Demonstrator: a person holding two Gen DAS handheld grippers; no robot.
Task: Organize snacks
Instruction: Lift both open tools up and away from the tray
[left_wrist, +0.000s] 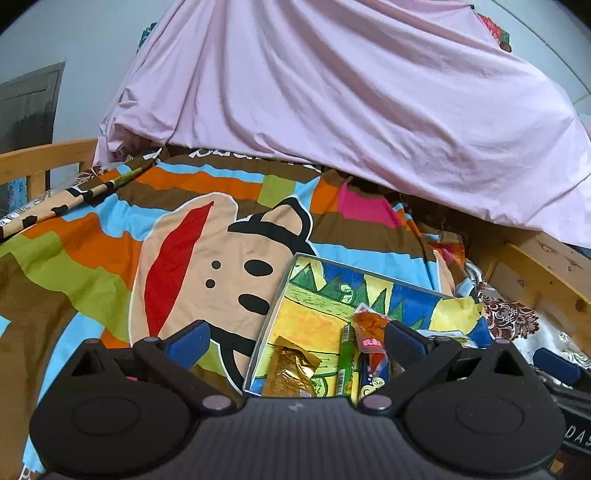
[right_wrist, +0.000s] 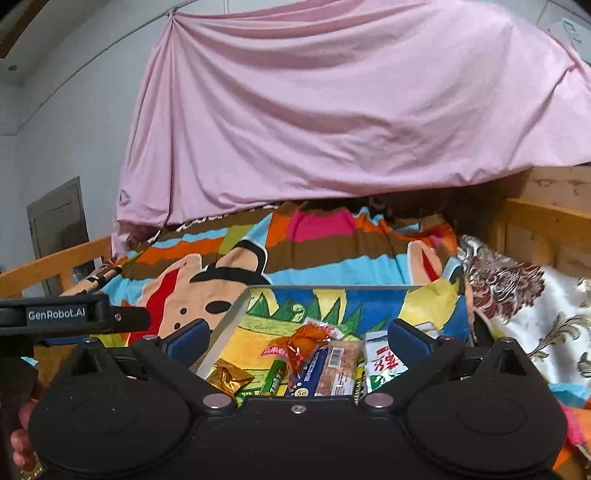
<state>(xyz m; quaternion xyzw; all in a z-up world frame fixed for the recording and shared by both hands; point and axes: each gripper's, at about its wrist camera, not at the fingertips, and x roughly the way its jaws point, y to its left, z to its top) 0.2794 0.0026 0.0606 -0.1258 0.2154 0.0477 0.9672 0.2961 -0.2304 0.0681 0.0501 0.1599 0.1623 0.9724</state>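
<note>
Bed (left_wrist: 92, 236) w/ cartoon quilt carries everything; pink sheet (right_wrist: 332, 129) hangs behind. Shallow box (right_wrist: 236, 306) lies on the quilt, snacks inside: brown bar (right_wrist: 340, 373), green stick (left_wrist: 346, 360), gold pack (left_wrist: 290, 373), orange wrapper (right_wrist: 308, 341). Left claw (left_wrist: 295, 341) and right claw (right_wrist: 297, 339) both released wide, nothing gripped, hovering above the box. I judge the step is reaching for the next snack: I'd take one pkt only, approach flat, pinch mid-body.
</note>
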